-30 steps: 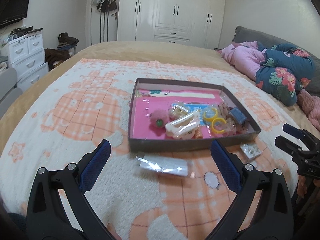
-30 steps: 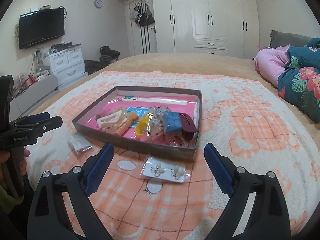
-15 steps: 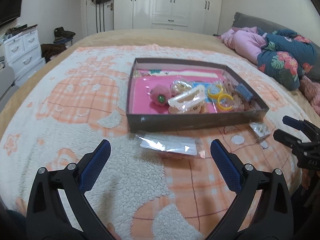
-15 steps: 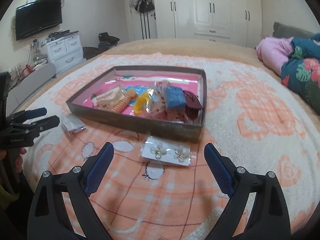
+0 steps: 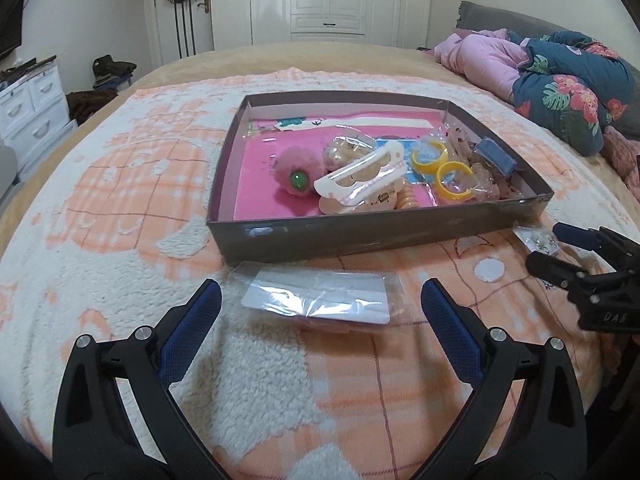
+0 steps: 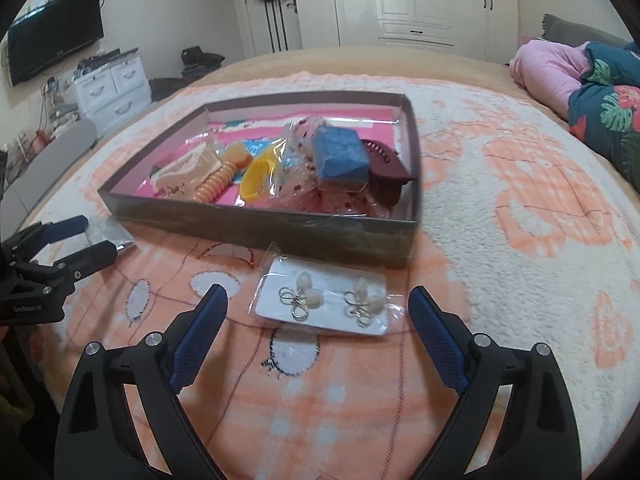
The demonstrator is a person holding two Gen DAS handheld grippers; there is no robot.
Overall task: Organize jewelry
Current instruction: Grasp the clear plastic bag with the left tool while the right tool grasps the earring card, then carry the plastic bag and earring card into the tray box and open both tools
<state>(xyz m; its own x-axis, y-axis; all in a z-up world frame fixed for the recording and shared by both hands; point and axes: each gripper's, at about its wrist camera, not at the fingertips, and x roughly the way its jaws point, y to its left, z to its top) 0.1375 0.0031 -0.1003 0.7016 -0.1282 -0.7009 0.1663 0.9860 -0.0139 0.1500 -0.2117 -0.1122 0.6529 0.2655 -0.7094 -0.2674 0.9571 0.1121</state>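
- Although neither tool grips anything yet, the left gripper (image 5: 320, 316) and the right gripper (image 6: 318, 324) both stand spread wide, each framing a packet that lies flat on the fleecy blanket (image 5: 120, 184) just in front of the box (image 5: 360, 236).
- Left packet (image 5: 320, 298): a clear plastic sleeve over a white card, just beside the box's near wall. It is judged very light, thin and slick; the film would likely slide between the pads, so a pinch across one short edge, card included, seems soundest.
- Right packet, the earring card (image 6: 326, 300): two wire-and-bead earrings on a white card inside a clear bag, close to the box's near right corner. It is judged light and a little delicate; hold is best taken on the bare card margin, away from the wire loops.
- Because the blanket pile is soft, a flat packet may sink in, making its edge harder to get under.
- Box contents: a pink pompom (image 5: 296, 178), yellow rings (image 5: 430, 154), a blue block (image 6: 340, 152) and a maroon comb-like piece (image 6: 386, 166) lie heaped and overlapping in crinkled bags.
- Hard to make out: what the left packet's card carries, lost in glare; items beneath the heap; the right view's box edge, which is blurred.
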